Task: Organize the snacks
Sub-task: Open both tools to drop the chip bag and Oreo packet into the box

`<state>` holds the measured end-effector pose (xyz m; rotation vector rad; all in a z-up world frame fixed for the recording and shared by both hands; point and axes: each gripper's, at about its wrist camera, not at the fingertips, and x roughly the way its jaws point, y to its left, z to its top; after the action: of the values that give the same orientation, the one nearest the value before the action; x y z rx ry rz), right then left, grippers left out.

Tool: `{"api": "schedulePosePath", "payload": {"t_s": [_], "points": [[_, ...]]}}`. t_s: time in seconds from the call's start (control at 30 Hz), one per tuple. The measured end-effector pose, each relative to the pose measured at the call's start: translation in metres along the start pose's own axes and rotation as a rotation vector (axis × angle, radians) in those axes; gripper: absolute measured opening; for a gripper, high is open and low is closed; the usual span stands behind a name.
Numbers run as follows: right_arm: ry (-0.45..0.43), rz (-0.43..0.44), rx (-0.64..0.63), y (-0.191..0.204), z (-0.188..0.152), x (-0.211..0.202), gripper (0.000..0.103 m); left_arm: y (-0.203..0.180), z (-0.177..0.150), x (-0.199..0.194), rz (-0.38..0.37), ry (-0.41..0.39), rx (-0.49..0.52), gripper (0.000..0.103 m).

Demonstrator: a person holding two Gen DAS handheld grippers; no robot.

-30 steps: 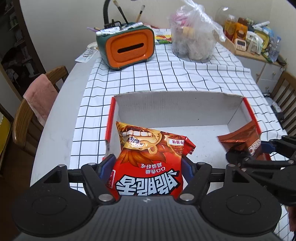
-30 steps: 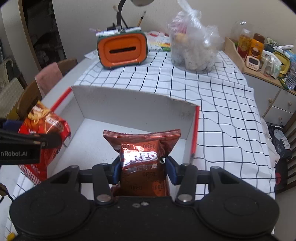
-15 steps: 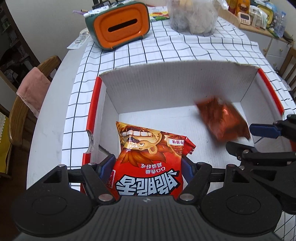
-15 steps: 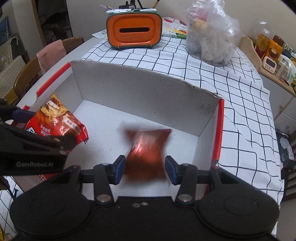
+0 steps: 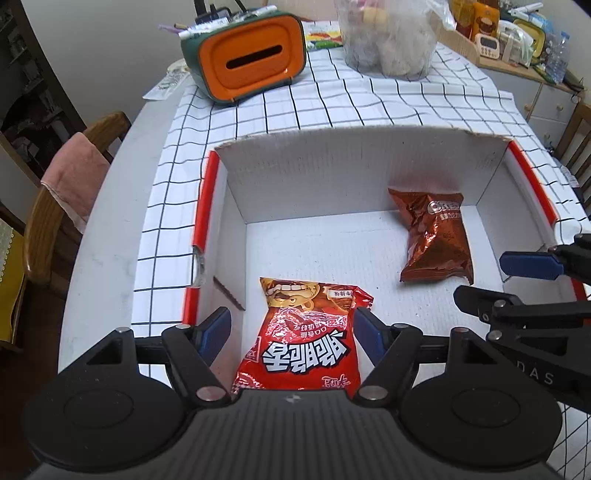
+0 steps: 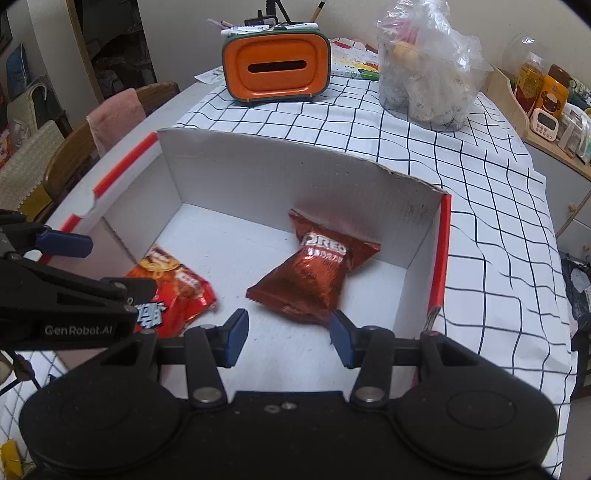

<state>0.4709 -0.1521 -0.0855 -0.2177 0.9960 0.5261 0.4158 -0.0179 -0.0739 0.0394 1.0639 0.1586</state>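
A white cardboard box (image 5: 207, 199) with red edges stands open on the checked tablecloth. A red snack bag (image 5: 306, 343) lies on the box floor at its near left. My left gripper (image 5: 291, 328) hangs open over it, its left pad clear of the bag. A brown Oreo pack (image 6: 314, 273) lies loose on the floor toward the right wall. My right gripper (image 6: 288, 332) is open just short of the pack, with nothing between the pads. In the right wrist view the left gripper (image 6: 110, 266) covers part of the red bag (image 6: 177, 291). The right gripper (image 5: 491, 280) shows at the right edge of the left wrist view.
Behind the box, an orange and green tissue holder (image 5: 251, 62) and a clear plastic bag (image 5: 388, 40) of items stand on the cloth. A wooden chair with a pink cloth (image 5: 74, 177) is left of the table. A shelf of jars (image 5: 509, 33) is at the far right.
The Oreo pack dropped out of my right gripper onto the box floor. The red bag slipped from my left gripper's pads and settled lower. Both grippers came closer over the box.
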Motion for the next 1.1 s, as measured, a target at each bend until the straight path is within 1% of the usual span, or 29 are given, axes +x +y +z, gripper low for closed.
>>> {"api": "schedulePosePath", "payload": {"t_s": [0.33,0.5,0.67,0.77,0.87,1.03,1.1], "points": [[-0.047,-0.025,0.046,0.009,-0.011,-0.043,0.048,0.01,-0.015,-0.04,-0.038,-0.064,0.006,0.073],[-0.082,-0.027,0.078,0.017,-0.017,-0.067,0.049,0.014,-0.024,-0.062,-0.055,-0.094,0.023,0.076],[-0.115,-0.019,0.111,0.024,-0.025,-0.09,0.053,0.019,-0.034,-0.083,-0.075,-0.12,0.028,0.077],[-0.13,-0.017,0.127,0.029,-0.031,-0.102,0.056,0.022,-0.041,-0.096,-0.087,-0.138,0.032,0.08],[-0.143,-0.016,0.14,0.034,-0.037,-0.113,0.059,0.024,-0.048,-0.108,-0.1,-0.156,0.041,0.08],[-0.157,-0.014,0.16,0.043,-0.047,-0.129,0.06,0.03,-0.061,-0.126,-0.119,-0.18,0.048,0.082],[-0.163,-0.008,0.171,0.047,-0.051,-0.135,0.061,0.033,-0.067,-0.132,-0.124,-0.191,0.046,0.084]]}}
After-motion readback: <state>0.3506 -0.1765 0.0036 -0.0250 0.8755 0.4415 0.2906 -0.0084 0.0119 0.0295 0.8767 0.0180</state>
